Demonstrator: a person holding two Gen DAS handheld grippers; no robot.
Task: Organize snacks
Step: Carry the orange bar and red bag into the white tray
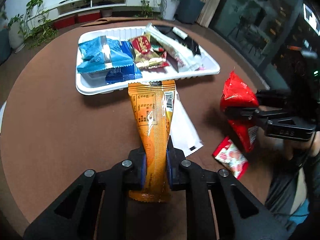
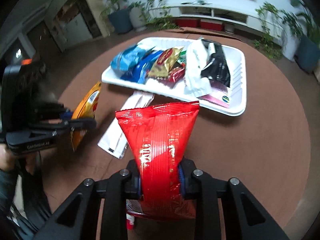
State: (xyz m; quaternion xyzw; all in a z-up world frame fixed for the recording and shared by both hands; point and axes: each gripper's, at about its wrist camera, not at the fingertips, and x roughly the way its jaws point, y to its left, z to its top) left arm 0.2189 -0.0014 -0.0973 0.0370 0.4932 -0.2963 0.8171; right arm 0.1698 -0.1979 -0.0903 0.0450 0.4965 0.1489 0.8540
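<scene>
My left gripper (image 1: 156, 160) is shut on an orange snack packet (image 1: 154, 116), held above the brown table just short of the white tray (image 1: 88, 89). My right gripper (image 2: 160, 177) is shut on a red snack bag (image 2: 160, 132), lifted off the table; the same red snack bag (image 1: 238, 104) and right gripper (image 1: 236, 110) show at the right of the left wrist view. In the right wrist view the left gripper (image 2: 80, 120) grips the orange packet (image 2: 88, 104) at the left. The tray (image 2: 238, 108) holds several packets: blue, gold-red, white and black.
A white sachet (image 1: 184, 128) lies flat on the table between the two grippers, also seen as the white sachet (image 2: 120, 128) in the right wrist view. A red-and-white strawberry packet (image 1: 230, 158) lies under the red bag. Plants and a white shelf stand beyond the round table.
</scene>
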